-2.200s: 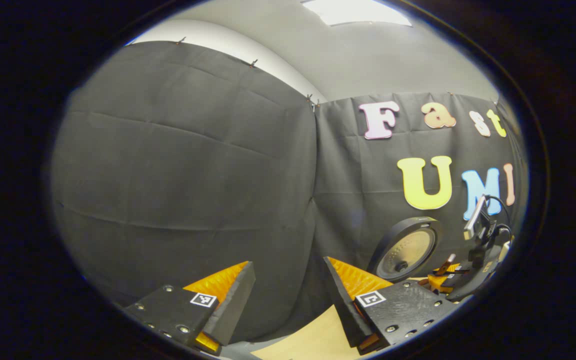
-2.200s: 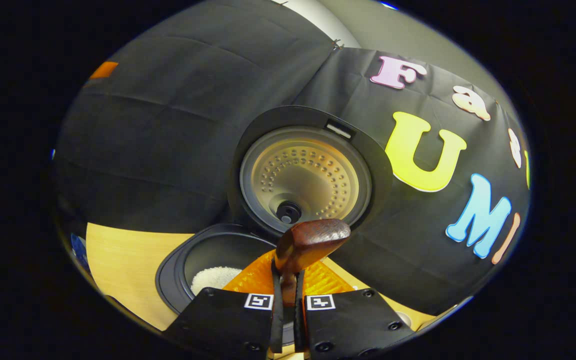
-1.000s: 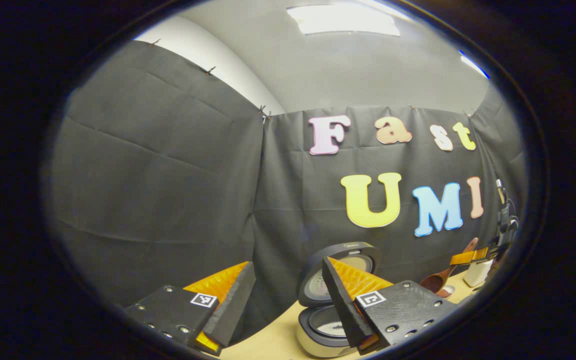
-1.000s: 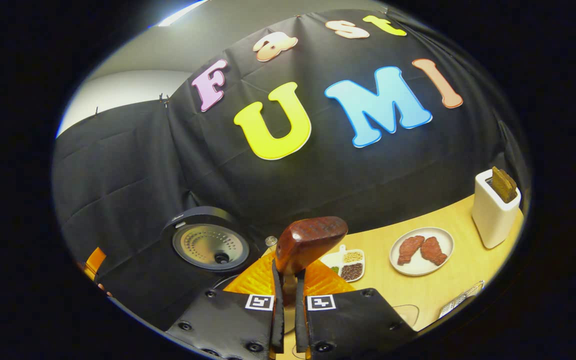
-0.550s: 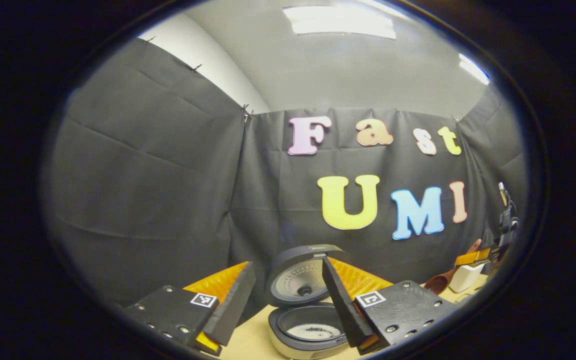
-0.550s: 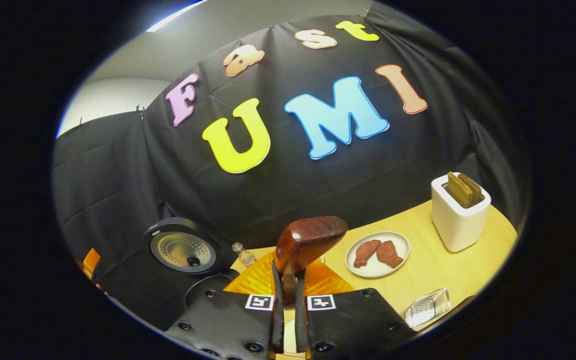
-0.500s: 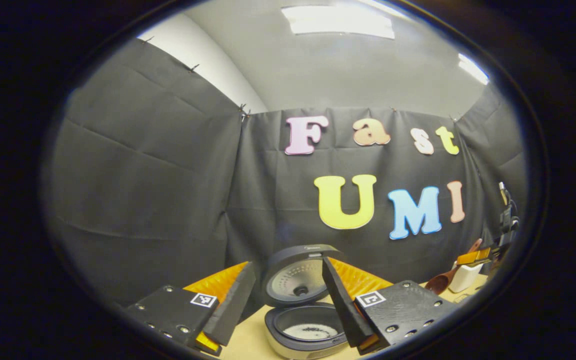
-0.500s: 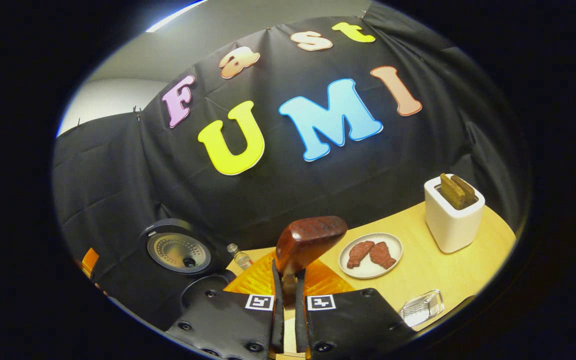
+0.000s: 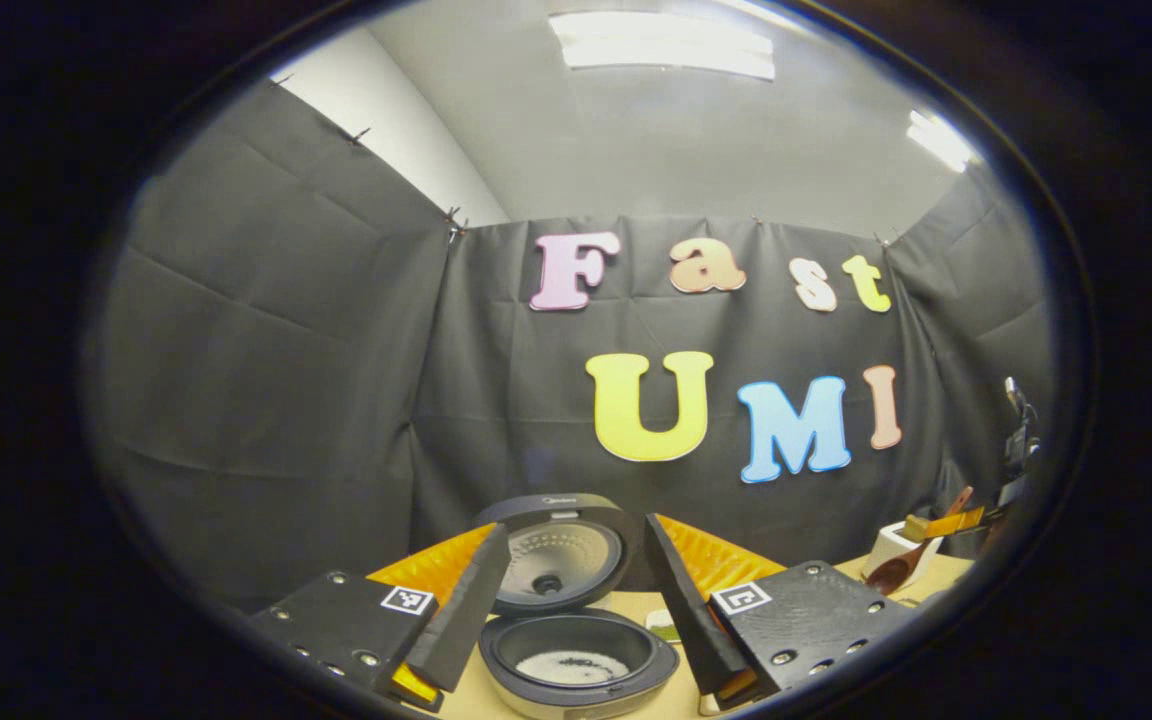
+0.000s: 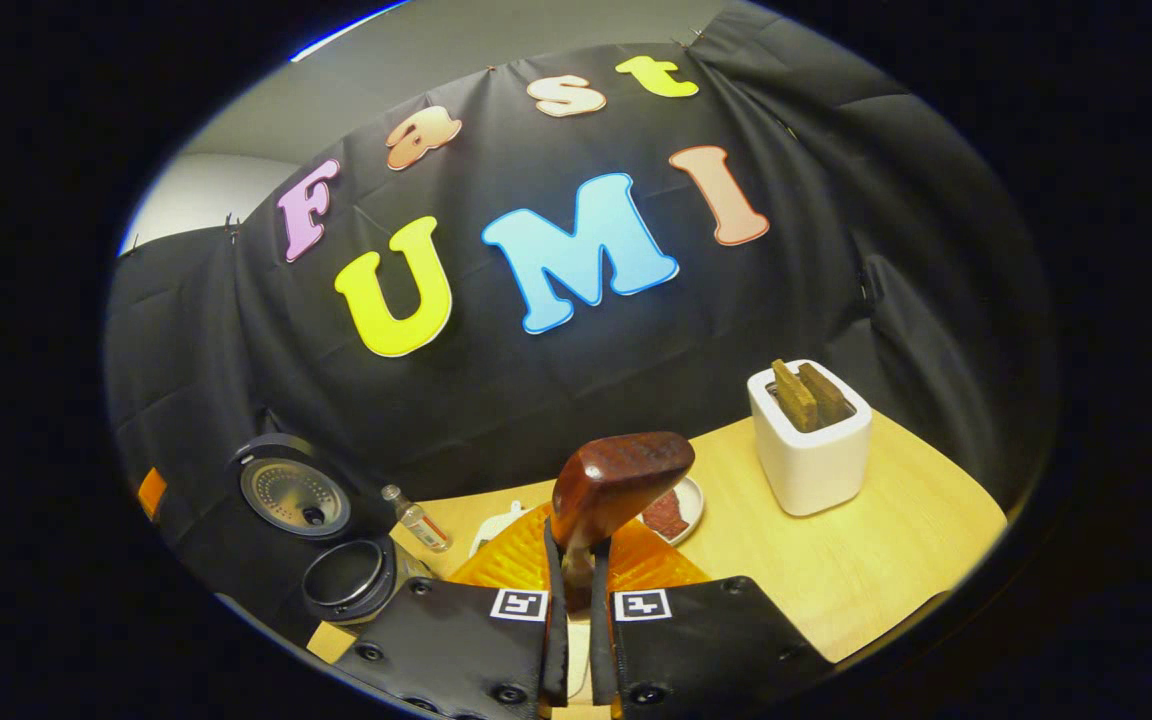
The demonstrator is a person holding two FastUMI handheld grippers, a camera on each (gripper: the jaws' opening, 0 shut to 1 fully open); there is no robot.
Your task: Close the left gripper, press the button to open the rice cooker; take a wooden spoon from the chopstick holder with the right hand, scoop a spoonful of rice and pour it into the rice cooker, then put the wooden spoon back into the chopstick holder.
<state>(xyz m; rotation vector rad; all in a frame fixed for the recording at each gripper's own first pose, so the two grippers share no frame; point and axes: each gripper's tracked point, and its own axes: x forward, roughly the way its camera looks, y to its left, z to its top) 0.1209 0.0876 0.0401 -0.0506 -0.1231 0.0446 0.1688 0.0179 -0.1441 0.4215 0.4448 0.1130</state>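
Wooden and dark, the spoon (image 10: 621, 480) stands up from the bottom centre of the right gripper view, its handle pinched between the two closed fingers of the right tool (image 10: 576, 610), bowl end uppermost. To the right and above it, on the tabletop (image 10: 886, 560), sits the white holder (image 10: 811, 450) with two brown sticks poking out; I take this for the chopstick holder. So the holder lies ahead and to the right of the spoon, well apart, and the spoon's long axis is already close to upright. At lower left of this frame the rice cooker (image 10: 346, 575) stands with its lid (image 10: 291, 492) raised. A small bottle (image 10: 418, 520) lies between cooker and spoon, and a plate (image 10: 676, 510) peeks out just behind the spoon.

From the left gripper view, the left tool (image 9: 571, 600) hangs with its fingers spread wide, holding nothing. Between them, bottom centre, the rice cooker (image 9: 576, 655) is open with white rice in the pot. Far over at the right edge the spoon (image 9: 901, 565) slants beside the holder (image 9: 886, 545), with the right tool (image 9: 946, 522) gripping it. The right hand is plainly the nearer one for putting the spoon back.
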